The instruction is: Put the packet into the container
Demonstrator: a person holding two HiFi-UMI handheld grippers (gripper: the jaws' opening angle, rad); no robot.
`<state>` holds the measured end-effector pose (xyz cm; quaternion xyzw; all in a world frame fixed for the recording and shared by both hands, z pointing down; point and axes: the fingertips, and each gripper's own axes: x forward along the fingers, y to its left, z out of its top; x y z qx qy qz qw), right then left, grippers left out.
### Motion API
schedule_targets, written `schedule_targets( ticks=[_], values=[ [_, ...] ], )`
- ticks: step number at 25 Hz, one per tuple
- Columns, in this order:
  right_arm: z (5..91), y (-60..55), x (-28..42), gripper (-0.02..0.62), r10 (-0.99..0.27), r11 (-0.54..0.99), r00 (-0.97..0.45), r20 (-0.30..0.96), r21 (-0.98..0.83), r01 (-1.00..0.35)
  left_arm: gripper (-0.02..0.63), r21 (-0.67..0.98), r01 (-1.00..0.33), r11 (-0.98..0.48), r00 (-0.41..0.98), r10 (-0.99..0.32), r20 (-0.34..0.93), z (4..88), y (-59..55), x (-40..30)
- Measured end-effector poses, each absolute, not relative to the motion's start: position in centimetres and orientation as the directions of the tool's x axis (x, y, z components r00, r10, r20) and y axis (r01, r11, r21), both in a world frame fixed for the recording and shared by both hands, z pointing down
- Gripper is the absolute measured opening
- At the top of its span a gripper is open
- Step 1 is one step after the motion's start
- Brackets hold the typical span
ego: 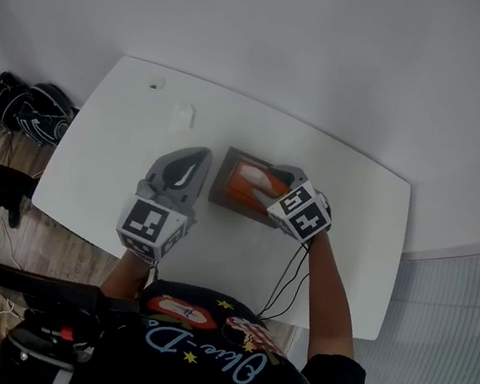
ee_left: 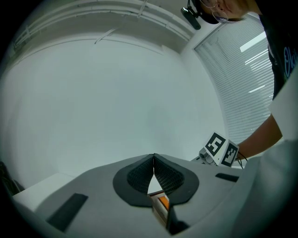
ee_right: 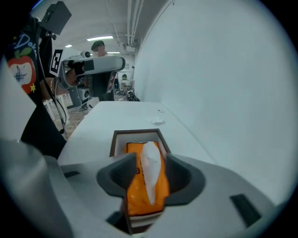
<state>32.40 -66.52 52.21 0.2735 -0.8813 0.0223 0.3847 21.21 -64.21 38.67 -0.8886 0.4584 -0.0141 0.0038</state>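
1. packet [ee_right: 144, 183]: orange, with white tissue poking out the top. it lay in the container [ee_right: 138, 134], long side along the box.
2. container: brown rim, pale inside, open top. it sat on the white table [ego: 107, 163], near the middle.
3. right gripper [ee_right: 151, 160]: over the container, fingers spread wide with the packet between them. one pad overlapped the packet's edge and a thin dark gap showed at the other, so no visible squeeze.
4. left gripper [ee_left: 153, 156]: fingertips met at the tip, nothing held. a small triangular gap lower down showed a container corner and a bit of orange.
5. in the head view the left gripper was above the table, just beside the container on its left. couldn't tell whether it touched the box.
6. right gripper's marker cube [ee_left: 221, 149] showed off to the right in the left gripper view.
7. small white scrap [ego: 183, 116] lay on the table beyond the container, well apart from it.
8. black bags [ego: 16, 104] sat on the wood floor past the table's left end.
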Motion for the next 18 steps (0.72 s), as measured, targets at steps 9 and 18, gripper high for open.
schedule_targets(
  ticks=[9,18],
  values=[
    [49.9,-65.7,32.9,0.029,-0.649,0.725,-0.568,0.506,0.184,-0.664,0.009,-0.025,-0.813,-0.581,0.581,-0.814,0.025,39.5,-63.8,21.8],
    [46.7,-64.3,34.0,0.015,-0.776,0.584,-0.539,0.327,0.051,-0.810,0.009,-0.032,-0.802,-0.596,0.595,-0.803,0.035,39.4,-63.1,22.2]
  ],
)
